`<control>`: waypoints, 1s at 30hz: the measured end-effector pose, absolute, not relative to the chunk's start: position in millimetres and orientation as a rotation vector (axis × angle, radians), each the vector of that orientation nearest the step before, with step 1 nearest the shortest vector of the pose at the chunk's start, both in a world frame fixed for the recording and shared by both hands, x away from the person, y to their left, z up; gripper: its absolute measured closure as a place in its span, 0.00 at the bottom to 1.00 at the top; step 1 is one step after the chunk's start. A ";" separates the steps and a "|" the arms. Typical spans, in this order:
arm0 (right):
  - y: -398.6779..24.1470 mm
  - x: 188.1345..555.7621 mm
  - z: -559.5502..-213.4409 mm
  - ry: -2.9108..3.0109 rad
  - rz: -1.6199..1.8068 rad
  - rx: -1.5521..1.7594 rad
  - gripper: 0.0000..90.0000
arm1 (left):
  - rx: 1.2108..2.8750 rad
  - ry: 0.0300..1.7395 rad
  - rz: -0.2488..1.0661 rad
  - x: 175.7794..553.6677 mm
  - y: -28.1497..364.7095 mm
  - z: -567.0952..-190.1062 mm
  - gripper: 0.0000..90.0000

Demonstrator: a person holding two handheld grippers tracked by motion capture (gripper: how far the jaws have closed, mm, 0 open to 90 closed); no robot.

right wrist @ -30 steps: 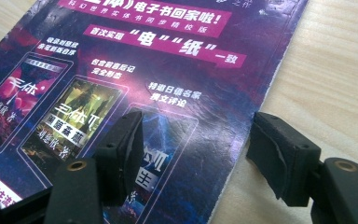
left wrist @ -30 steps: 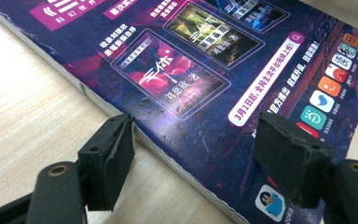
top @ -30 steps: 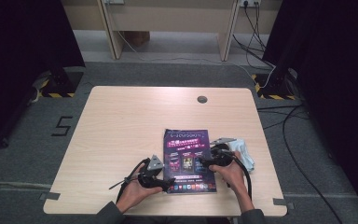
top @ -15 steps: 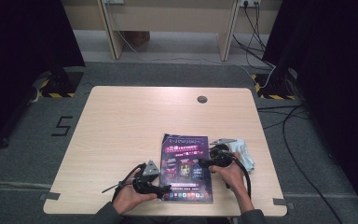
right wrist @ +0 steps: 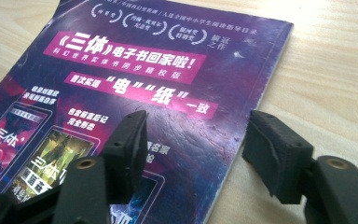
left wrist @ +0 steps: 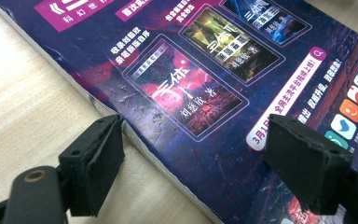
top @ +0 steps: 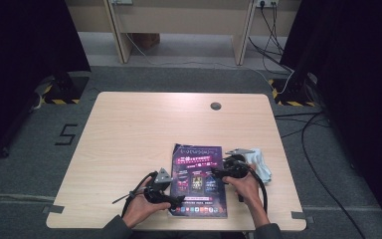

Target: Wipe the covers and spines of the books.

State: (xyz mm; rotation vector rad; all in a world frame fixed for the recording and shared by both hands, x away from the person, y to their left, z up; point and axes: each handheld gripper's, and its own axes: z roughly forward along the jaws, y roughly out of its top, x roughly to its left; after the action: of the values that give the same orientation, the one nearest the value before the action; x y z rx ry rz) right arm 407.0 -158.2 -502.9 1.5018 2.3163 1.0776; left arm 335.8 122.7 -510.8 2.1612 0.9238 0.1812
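A purple magazine (top: pixel 199 181) with Chinese print lies flat near the table's front edge. My left gripper (top: pixel 176 200) sits at its left edge. In the left gripper view (left wrist: pixel 196 154) one jaw is over the bare wood and the other over the cover (left wrist: pixel 205 79). These jaws have just been opening, and the pads do not press the magazine's edge between them. My right gripper (top: pixel 216 173) straddles the right edge, seen in the right gripper view (right wrist: pixel 196 140), with one jaw above the cover (right wrist: pixel 168 79) and one above the table. Its jaws have just been closing, still open.
The light wooden table (top: pixel 129 134) has a round cable hole (top: pixel 216 106) at the back. A pale crumpled cloth (top: pixel 262 167) lies just right of my right hand. Dark curtains and floor cables surround the table.
The magazine's near edge lies a little closer to the table's front edge than a second ago. Both hands have stayed about where they were.
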 end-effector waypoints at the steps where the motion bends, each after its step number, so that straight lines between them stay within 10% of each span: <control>1: -159.1 406.2 -503.2 2.309 1.085 1.511 0.46 | 2.160 0.925 0.185 334.8 121.7 -510.9 0.21; 30: -176.1 395.7 -491.2 2.127 1.408 1.722 0.68 | 2.143 0.968 0.225 331.1 115.5 -511.0 0.24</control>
State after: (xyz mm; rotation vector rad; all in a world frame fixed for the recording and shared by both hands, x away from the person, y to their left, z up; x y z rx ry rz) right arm 395.7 -176.1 -491.2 1.7224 2.1266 1.4078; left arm 331.1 115.5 -511.0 2.1435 0.9675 0.2254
